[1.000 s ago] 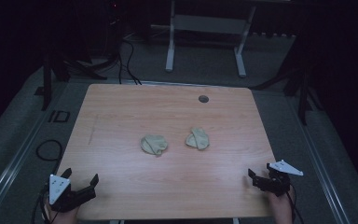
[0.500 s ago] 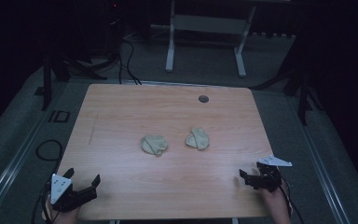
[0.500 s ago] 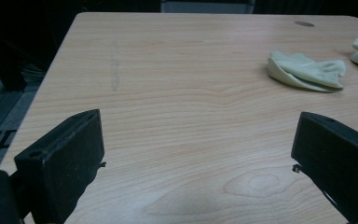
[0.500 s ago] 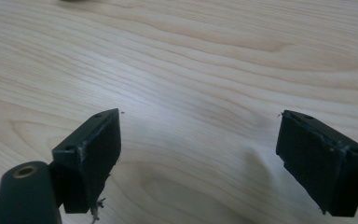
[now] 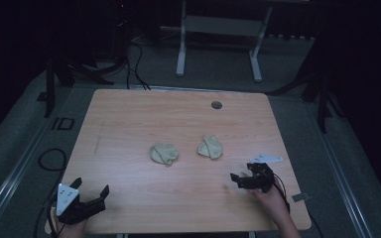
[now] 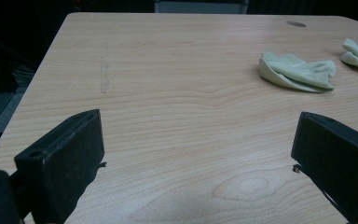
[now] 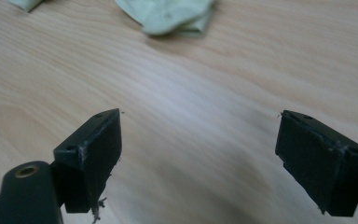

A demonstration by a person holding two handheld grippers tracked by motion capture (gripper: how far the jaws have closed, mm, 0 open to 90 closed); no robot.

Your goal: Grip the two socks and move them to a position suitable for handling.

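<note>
The desk (image 5: 129, 124) carried very little: a bare wooden top with a small dark round port (image 5: 217, 105) near its far edge and two crumpled pale-green cloths lying near its middle, close together but apart. No bowl, box, tray or other container stood on it, so nothing was held inside anything. The right cloth (image 5: 210, 147) lay ahead of the right hand-held gripper (image 5: 243, 178), which hung low over the near right part of the desk with its jaws spread wide and nothing between them; in the right gripper view the same cloth (image 7: 175, 16) sat at the top, beyond the open jaws. The step in hand looked like the reach toward that cloth. To do it well, the jaws would best stay wide until they straddled a raised fold, then come down onto the wood and close on the bunched part rather than a thin edge. The left cloth (image 5: 164, 153) lay well away from the left hand-held gripper (image 5: 90, 202), which waited at the near left corner, jaws also wide and empty.
</note>
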